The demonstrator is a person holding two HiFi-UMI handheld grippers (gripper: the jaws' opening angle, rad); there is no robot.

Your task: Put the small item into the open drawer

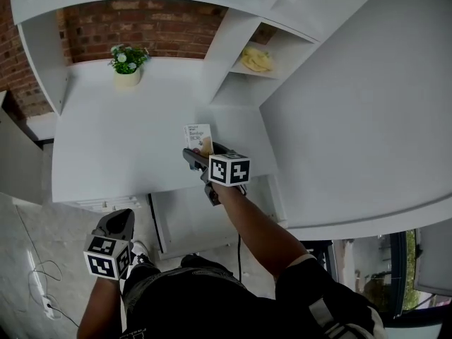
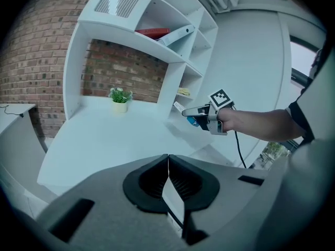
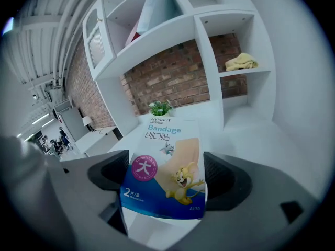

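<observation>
A bandage packet [image 3: 166,166], white and blue with a cartoon print, fills the middle of the right gripper view. My right gripper [image 3: 165,184] is shut on the packet's near end. From the head view, the packet [image 1: 198,137] juts forward from the right gripper [image 1: 200,154] over the front of the white desk [image 1: 106,154]. The open drawer [image 1: 159,224] shows just below the desk's front edge, under my right forearm. My left gripper [image 1: 116,224] hangs low at the left, off the desk, and its jaws [image 2: 168,163] are shut with nothing in them.
A small potted plant [image 1: 128,62] stands at the back of the desk. A yellow cloth [image 1: 257,59] lies in a shelf cubby on the right. A red item [image 2: 153,33] sits on an upper shelf. A power strip [image 1: 44,304] and cable lie on the floor at left.
</observation>
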